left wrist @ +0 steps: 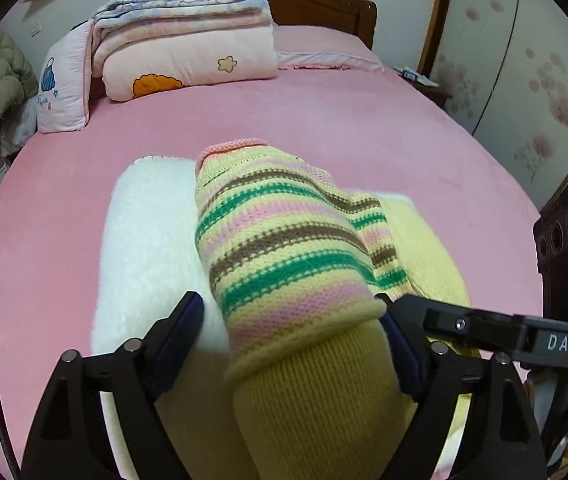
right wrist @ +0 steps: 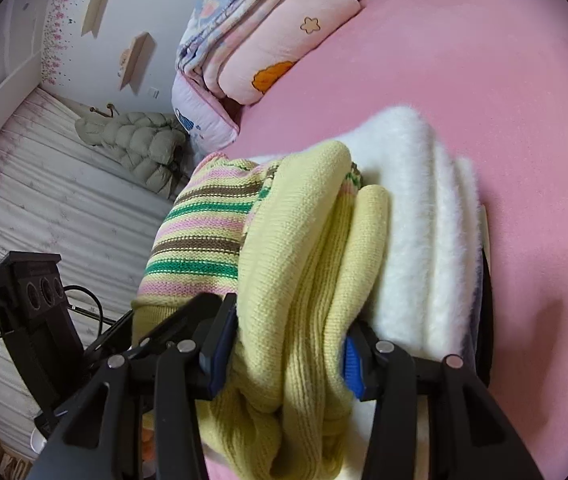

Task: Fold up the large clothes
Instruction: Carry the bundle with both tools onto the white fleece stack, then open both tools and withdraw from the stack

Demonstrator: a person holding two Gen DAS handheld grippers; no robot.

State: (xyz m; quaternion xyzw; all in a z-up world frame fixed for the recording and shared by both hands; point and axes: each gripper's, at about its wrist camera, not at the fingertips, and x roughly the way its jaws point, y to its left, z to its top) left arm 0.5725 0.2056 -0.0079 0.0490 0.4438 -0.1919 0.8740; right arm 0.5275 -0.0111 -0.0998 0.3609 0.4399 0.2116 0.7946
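I am holding the yellow sweater (left wrist: 296, 240) between both claws, above a folded white fluffy garment (left wrist: 147, 240) that is lying on the pink bed (left wrist: 324, 120). My left claw (left wrist: 296, 320) is standing fairly wide — the striped sleeve is filling the gap, touching the right pad, and I cannot tell whether the left pad is touching it. My right claw (right wrist: 288, 344) is squeezing a thick bunch of plain yellow knit between its blue pads. Folded quilts (left wrist: 187, 40) are sitting stacked at the head of the bed.
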